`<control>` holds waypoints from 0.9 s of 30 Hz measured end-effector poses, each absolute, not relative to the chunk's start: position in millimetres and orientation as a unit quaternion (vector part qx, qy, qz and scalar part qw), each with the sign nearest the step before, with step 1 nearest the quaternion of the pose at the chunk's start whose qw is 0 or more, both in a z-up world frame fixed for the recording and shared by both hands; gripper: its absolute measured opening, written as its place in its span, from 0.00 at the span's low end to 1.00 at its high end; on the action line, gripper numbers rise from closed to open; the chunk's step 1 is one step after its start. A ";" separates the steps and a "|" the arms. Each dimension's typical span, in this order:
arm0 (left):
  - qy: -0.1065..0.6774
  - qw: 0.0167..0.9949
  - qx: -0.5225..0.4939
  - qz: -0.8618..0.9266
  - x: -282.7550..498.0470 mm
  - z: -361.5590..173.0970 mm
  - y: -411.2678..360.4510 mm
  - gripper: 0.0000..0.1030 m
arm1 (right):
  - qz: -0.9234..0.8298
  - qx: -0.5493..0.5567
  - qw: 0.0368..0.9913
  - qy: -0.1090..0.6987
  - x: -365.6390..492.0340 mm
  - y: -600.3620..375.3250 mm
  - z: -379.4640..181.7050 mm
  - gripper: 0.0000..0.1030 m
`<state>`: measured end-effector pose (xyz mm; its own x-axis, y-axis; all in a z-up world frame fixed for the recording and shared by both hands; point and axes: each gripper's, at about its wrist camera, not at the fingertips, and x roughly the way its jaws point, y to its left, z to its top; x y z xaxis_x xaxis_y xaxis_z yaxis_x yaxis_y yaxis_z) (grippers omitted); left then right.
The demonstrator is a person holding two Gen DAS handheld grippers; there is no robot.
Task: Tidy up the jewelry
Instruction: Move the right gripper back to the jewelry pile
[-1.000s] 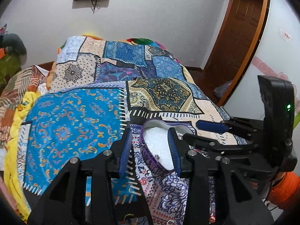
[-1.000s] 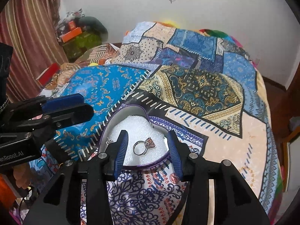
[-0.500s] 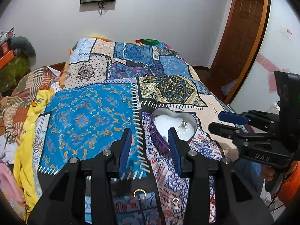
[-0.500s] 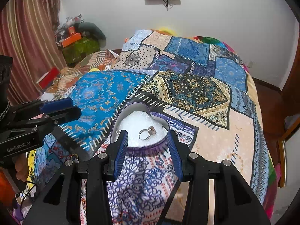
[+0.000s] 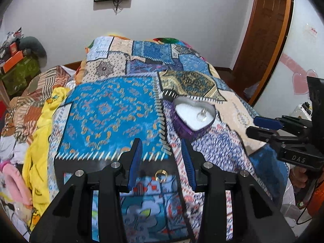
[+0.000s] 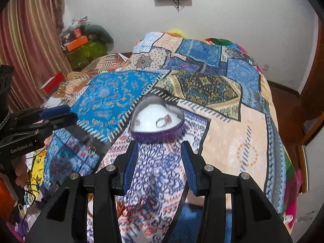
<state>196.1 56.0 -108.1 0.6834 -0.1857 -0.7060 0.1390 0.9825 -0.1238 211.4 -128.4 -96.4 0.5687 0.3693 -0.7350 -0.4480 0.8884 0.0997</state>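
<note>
Left wrist view: your left gripper (image 5: 161, 151) hangs above the patchwork bedspread (image 5: 105, 111) with its blue-padded fingers spread apart and nothing between them. Directly below the gap, close to the finger bases, a small gold ring (image 5: 160, 175) lies flat on the cloth. Farther ahead and slightly to the right sits a purple heart-shaped box (image 5: 190, 117), open, lined with white padding. A silver ring (image 5: 201, 115) rests on that padding. At the right edge, your right gripper (image 5: 261, 125) reaches in from the side, well apart from the box.

Right wrist view: your right gripper (image 6: 160, 151) is likewise spread wide and holds nothing. Just ahead of its fingertips sits the same heart-shaped box (image 6: 160, 134). On the white padding lies the silver ring (image 6: 162, 121), which here shows a pinkish stone, and a smaller silver piece (image 6: 137, 122) rests near the box's left wall; its kind is too small to tell. To the left, lower on the bedspread (image 6: 222, 133), lies the gold ring (image 6: 91, 150), beneath your left gripper (image 6: 66, 113), whose fingers point in from the left edge. A striped curtain (image 6: 30, 40) hangs beyond it.
</note>
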 end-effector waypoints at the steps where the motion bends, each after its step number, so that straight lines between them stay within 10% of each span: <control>1: 0.392 0.916 -0.030 -0.086 193.1 -110.7 57.7 0.38 | 0.230 -0.050 0.884 0.404 208.1 -128.9 -97.3 0.39; 27: 0.465 0.873 0.003 -0.150 154.8 -154.2 7.0 0.38 | 0.239 -0.060 0.853 0.461 157.4 -135.2 -137.2 0.39</control>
<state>154.8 7.0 -154.2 0.5228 -0.2596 -0.8120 0.2647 0.9548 -0.1349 157.4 -135.2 -137.2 0.4613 0.3518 -0.8145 -0.4624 0.8788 0.1176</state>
